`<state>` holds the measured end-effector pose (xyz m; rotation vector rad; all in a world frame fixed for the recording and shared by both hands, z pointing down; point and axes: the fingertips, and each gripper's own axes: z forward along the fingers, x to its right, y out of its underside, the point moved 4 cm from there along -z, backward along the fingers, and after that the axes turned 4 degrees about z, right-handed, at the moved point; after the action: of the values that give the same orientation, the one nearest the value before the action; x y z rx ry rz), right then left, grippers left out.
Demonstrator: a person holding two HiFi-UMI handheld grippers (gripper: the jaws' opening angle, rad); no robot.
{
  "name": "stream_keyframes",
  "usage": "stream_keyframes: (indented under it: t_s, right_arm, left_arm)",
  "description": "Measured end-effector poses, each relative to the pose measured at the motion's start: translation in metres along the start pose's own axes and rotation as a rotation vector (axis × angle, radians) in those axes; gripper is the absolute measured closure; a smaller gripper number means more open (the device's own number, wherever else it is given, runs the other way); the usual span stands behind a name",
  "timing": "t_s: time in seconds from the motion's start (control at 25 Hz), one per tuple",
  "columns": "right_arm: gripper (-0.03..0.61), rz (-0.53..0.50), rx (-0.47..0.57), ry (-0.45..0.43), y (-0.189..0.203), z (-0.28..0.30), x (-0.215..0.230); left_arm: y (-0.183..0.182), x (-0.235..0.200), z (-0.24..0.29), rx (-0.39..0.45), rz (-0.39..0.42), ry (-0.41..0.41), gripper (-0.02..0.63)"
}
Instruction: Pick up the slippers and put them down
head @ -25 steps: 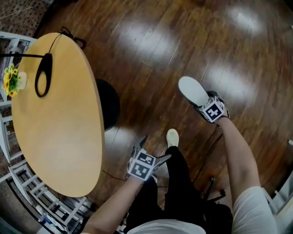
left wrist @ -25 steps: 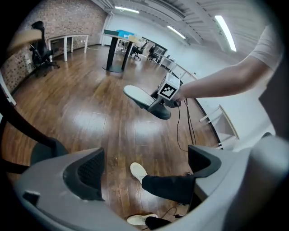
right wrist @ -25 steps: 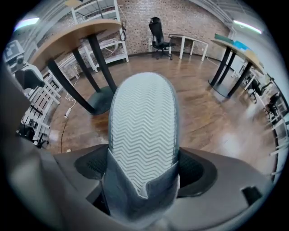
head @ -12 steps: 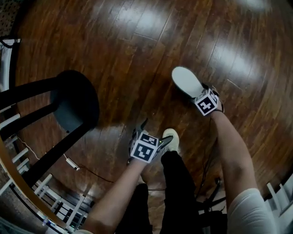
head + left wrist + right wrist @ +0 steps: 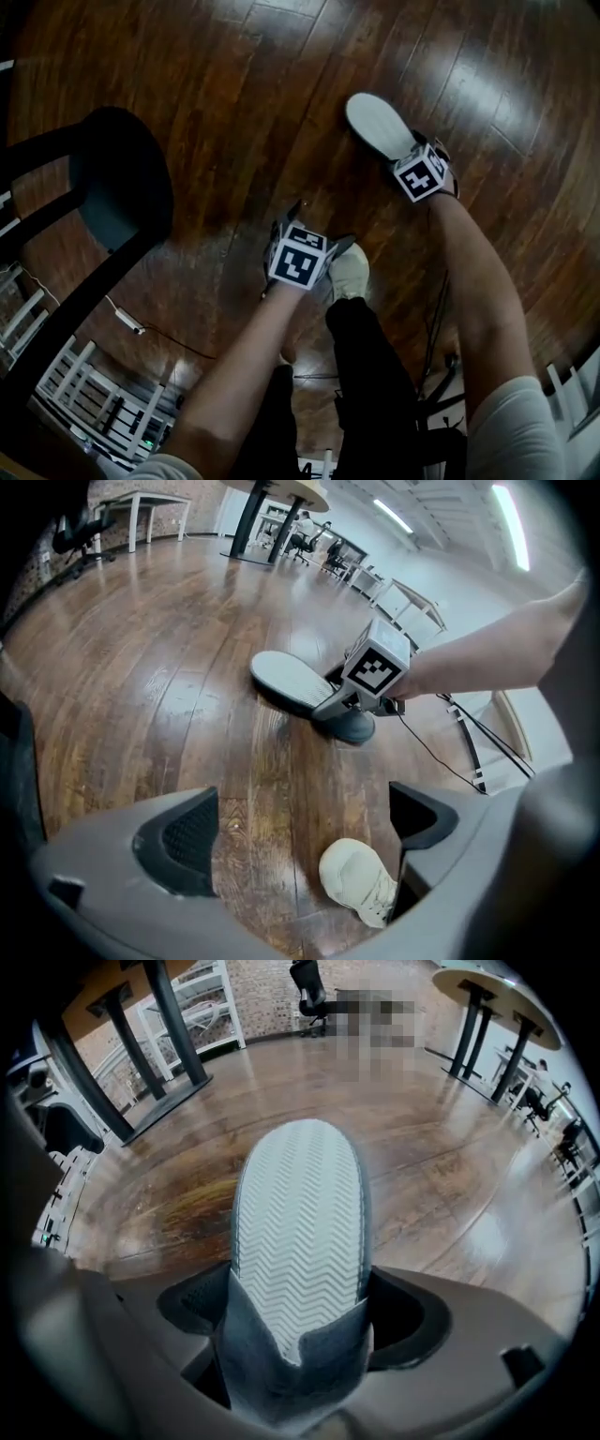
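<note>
Our right gripper [image 5: 295, 1340] is clamped on one end of the slipper [image 5: 300, 1232], whose ribbed sole juts straight ahead of it, low over the floor [image 5: 234, 84] for setting down, while our left gripper [image 5: 300, 832] hangs released and empty nearby.

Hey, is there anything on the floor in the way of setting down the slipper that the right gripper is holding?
Nothing visible. The right gripper has its jaws closing tight on the slipper, and the wood floor around its toe end is bare. The person's white shoe lies apart, by the left gripper.
</note>
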<state>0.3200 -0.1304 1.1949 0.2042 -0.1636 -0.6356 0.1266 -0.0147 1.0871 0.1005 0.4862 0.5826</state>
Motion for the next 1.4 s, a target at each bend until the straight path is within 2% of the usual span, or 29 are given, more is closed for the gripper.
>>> stream_keyframes:
  t_s: [0.2,0.36,0.52,0.72,0.88,1.0,1.24,1.4]
  right_arm:
    - [0.094,0.014,-0.021,-0.015,0.003,0.010,0.001]
    - [0.021,-0.023,-0.043,-0.002,0.005,0.006,-0.005]
    - [0.021,0.016,-0.039,-0.014,0.000,-0.014,-0.006]
    - [0.021,0.033,-0.061,0.008,0.002,-0.070,-0.009]
    - [0.021,0.059,-0.091,-0.001,0.003,-0.137,-0.028]
    - [0.021,0.059,-0.057,-0.005,-0.017,-0.198,-0.043]
    - [0.021,0.137,-0.032,-0.060,-0.036,-0.345,-0.086]
    - [0.021,0.074,-0.014,-0.078,-0.063,-0.439,-0.132]
  left_arm:
    - [-0.005,0.001,0.007,0.015,0.002,0.016,0.046]
    - [-0.004,0.003,-0.001,0.021,-0.010,0.021,0.046]
    - [-0.009,0.005,-0.018,0.035,-0.022,0.012,0.046]
    - [-0.016,0.021,-0.066,0.053,-0.037,0.003,0.046]
    - [-0.025,0.048,-0.124,0.060,-0.019,0.011,0.046]
    - [-0.036,0.070,-0.177,0.082,-0.011,-0.005,0.046]
    - [-0.036,0.148,-0.303,0.089,-0.046,0.008,0.046]
    - [-0.036,0.170,-0.410,0.154,-0.055,-0.049,0.046]
